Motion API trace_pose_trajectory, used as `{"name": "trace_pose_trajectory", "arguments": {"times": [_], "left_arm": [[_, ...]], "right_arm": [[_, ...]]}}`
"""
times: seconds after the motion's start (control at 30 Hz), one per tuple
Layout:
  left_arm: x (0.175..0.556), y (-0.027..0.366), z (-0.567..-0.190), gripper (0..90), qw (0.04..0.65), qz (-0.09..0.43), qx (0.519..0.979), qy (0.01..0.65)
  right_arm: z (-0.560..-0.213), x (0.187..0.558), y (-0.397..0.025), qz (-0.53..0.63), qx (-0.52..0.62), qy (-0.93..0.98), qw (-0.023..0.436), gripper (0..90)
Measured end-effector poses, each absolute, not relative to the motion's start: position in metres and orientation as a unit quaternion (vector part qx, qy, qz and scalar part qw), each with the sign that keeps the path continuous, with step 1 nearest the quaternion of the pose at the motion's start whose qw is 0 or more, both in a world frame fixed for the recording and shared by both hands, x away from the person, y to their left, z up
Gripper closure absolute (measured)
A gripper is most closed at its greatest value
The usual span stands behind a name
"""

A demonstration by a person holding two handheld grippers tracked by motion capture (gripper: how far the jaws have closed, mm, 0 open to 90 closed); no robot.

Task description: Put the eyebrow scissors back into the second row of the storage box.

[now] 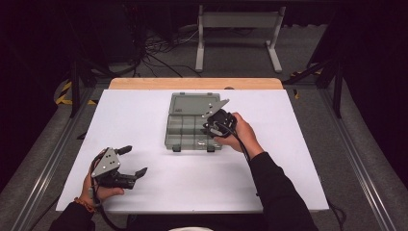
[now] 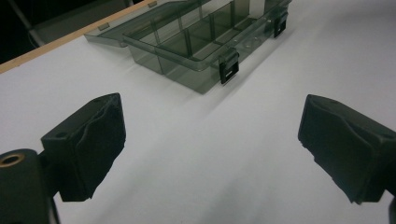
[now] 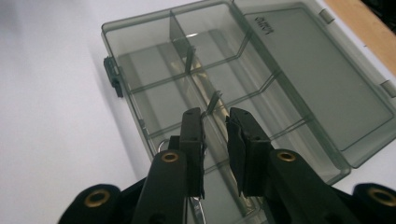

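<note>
A smoky grey compartment box (image 1: 185, 126) lies open in the middle of the white table (image 1: 134, 115), its lid (image 1: 192, 103) flat on the far side. My right gripper (image 1: 210, 129) hovers over the box's front right compartments. In the right gripper view its jaws (image 3: 215, 114) stand only a narrow gap apart above the dividers of the box (image 3: 154, 56), with nothing clearly between them. My left gripper (image 1: 133, 160) rests at the table's near left, wide open and empty. The left gripper view shows the gripper (image 2: 212, 121) facing the box (image 2: 187, 42) from a distance.
Two black latches (image 1: 176, 148) hang on the box's near wall. A wooden strip (image 1: 192, 83) runs along the table's far edge. Beyond it, a white metal frame (image 1: 238, 19) and cables lie on the floor. Bare white table surrounds the left gripper.
</note>
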State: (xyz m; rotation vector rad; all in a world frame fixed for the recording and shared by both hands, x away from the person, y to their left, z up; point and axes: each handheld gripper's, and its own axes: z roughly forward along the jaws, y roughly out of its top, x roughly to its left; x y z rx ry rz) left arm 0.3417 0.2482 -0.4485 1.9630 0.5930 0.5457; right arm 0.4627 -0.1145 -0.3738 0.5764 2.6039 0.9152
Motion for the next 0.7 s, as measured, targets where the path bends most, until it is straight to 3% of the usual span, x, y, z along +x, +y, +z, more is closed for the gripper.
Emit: {"name": "trace_pose_trajectory", "arguments": {"times": [0.43, 0.6, 0.7], "left_arm": [[0.342, 0.248, -0.448, 8.0, 0.487, 0.224, 0.809, 0.242], [0.342, 0.248, -0.449, 7.9, 0.486, 0.224, 0.81, 0.242], [0.341, 0.247, -0.449, 6.8, 0.481, 0.229, 0.812, 0.237]], "right_arm": [[-0.364, 0.449, -0.133, 0.379, 0.227, 0.875, 0.199, 59.0], [-0.364, 0.443, -0.135, 0.382, 0.231, 0.87, 0.211, 47.3], [-0.365, 0.439, -0.136, 0.382, 0.235, 0.866, 0.221, 34.3]]}}
